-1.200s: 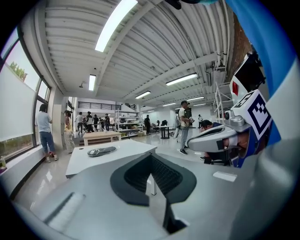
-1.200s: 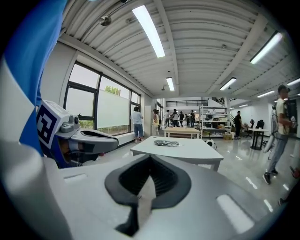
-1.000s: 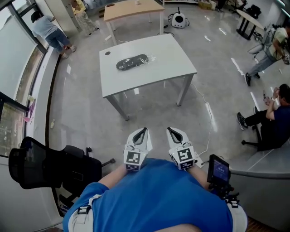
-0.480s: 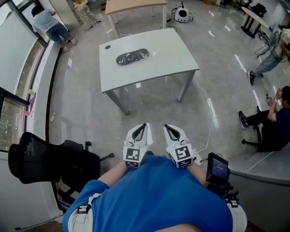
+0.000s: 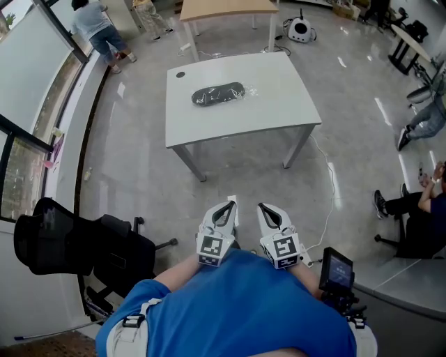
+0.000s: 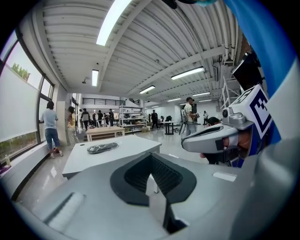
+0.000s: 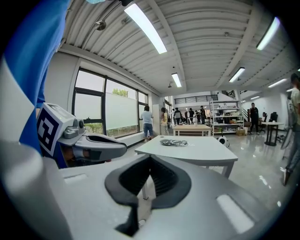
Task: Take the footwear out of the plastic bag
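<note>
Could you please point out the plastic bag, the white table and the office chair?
plastic bag (image 5: 218, 94): head view, middle of the dark bundle.
white table (image 5: 279, 97): head view, bare tabletop.
office chair (image 5: 52, 240): head view, black backrest.

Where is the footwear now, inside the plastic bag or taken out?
Inside: the dark footwear lies within the clear plastic bag on the table.

Glossy grey floor (image 5: 132, 181) surrounds me: white table (image 5: 279, 104) ahead, wooden table (image 5: 226, 8) beyond, black office chair (image 5: 63, 247) near left, windows (image 5: 31, 70) far left.

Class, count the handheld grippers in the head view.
2: the white two-jaw left gripper and white right gripper, side by side before the blue shirt, both shut. None seems hidden.
</note>
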The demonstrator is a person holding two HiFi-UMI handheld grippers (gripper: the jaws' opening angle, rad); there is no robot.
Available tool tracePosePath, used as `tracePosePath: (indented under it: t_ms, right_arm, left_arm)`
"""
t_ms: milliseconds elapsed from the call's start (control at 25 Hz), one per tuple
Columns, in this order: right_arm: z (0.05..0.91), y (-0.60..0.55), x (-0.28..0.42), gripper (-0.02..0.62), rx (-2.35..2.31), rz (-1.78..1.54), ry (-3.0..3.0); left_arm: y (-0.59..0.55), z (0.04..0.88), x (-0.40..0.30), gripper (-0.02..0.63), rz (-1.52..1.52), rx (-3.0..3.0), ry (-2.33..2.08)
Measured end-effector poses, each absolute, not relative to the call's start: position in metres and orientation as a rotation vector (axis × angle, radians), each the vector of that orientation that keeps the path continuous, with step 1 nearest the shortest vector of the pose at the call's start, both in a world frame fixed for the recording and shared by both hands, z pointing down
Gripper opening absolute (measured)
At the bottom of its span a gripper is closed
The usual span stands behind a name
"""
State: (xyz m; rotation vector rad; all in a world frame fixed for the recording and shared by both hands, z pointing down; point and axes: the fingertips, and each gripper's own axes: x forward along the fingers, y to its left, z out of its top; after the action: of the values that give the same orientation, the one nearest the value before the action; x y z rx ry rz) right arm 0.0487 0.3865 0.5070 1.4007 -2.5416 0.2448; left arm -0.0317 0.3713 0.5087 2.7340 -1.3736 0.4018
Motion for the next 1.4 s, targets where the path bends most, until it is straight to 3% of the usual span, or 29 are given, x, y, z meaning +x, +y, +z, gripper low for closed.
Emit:
tracePosePath:
  t_ms: [920,1400]
  right_arm:
    - [0.489,0.124,-0.037,0.003,1.349,0.186,-2.502]
    - [0.500,0.050,-0.043,0.003,1.348,0.203,-2.488]
  left_arm:
    - [0.105,0.495,-0.127,0.006,0.274,2.697,-1.420]
    - [0.039,0.512,-0.140,0.006,0.307,2.652,-1.435]
